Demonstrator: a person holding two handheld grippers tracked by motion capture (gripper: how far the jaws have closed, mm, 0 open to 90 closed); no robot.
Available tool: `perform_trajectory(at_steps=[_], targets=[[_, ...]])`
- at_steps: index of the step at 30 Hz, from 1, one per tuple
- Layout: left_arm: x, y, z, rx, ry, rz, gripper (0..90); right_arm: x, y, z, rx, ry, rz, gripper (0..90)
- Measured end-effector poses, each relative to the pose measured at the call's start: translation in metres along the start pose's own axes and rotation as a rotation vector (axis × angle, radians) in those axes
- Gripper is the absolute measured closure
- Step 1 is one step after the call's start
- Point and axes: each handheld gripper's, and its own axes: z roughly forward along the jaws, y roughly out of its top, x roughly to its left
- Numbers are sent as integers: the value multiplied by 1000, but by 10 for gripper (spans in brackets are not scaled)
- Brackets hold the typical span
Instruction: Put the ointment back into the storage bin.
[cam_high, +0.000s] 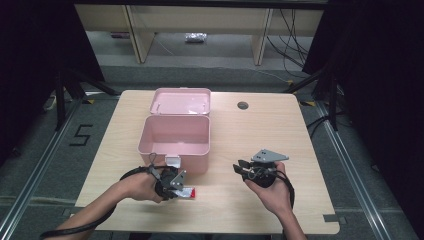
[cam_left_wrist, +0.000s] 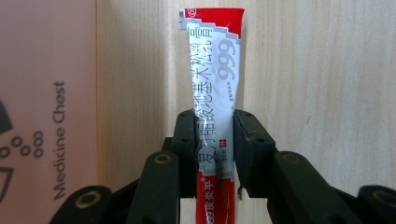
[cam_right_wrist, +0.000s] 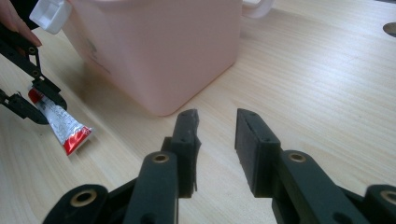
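The left hand-held gripper (cam_left_wrist: 214, 154) pinches a red-and-white ointment tube (cam_left_wrist: 215, 79) across its middle, the tube lying flat on the table (cam_left_wrist: 327, 93), likely gripped there so it lifts level. Just beside this hand-held gripper stands the open pink medicine chest (cam_high: 175, 137), whose near wall must be cleared. Well apart, the right hand-held gripper (cam_right_wrist: 217, 149) hangs spread and empty.

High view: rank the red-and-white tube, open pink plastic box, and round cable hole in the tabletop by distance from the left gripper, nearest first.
1. Red-and-white tube: lying on the wooden table between the jaws of the left gripper, near the front edge.
2. Open pink plastic box: just behind it, mid-table.
3. Round cable hole: far right, toward the back edge.
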Motion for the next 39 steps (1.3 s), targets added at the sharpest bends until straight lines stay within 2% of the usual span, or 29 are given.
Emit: perform_trajectory(at_steps=[2,4,5,8,10,14,19,26,27,29,34,37,38,39], targets=[[0,-1,-1,0,4,4,714,0,0,0,8,3,-2,701],[0,-1,-3,1,6,8,714,-2,0,0,4,3,-28,701],[-1,-1,-4,-3,5,-2,714,-2,1,0,5,3,-28,701],[1,-2,-8,-2,14,9,714,-2,1,1,5,3,-28,701],[1,-2,-10,-6,20,10,714,1,1,0,14,0,3,701],[1,-4,-15,0,26,11,714,1,0,1,7,0,5,701],[1,-6,-21,-5,37,6,714,-1,1,1,6,5,-29,701],[2,-10,-35,-9,57,-3,714,-1,-1,1,9,-1,-1,701],[2,-10,-37,-9,60,1,714,-2,-1,3,-8,-7,-20,701],[2,-11,-41,-12,65,2,714,-1,-2,3,10,1,-11,701],[3,-12,-50,-15,74,0,714,-3,-3,6,4,9,-17,701],[3,-11,-53,-17,78,5,714,-3,-3,6,10,-2,-20,701],[3,-11,-55,-21,79,4,714,-2,-3,6,13,-1,-1,701],[3,-11,-55,-22,77,1,714,-3,-3,6,10,3,-8,701]])
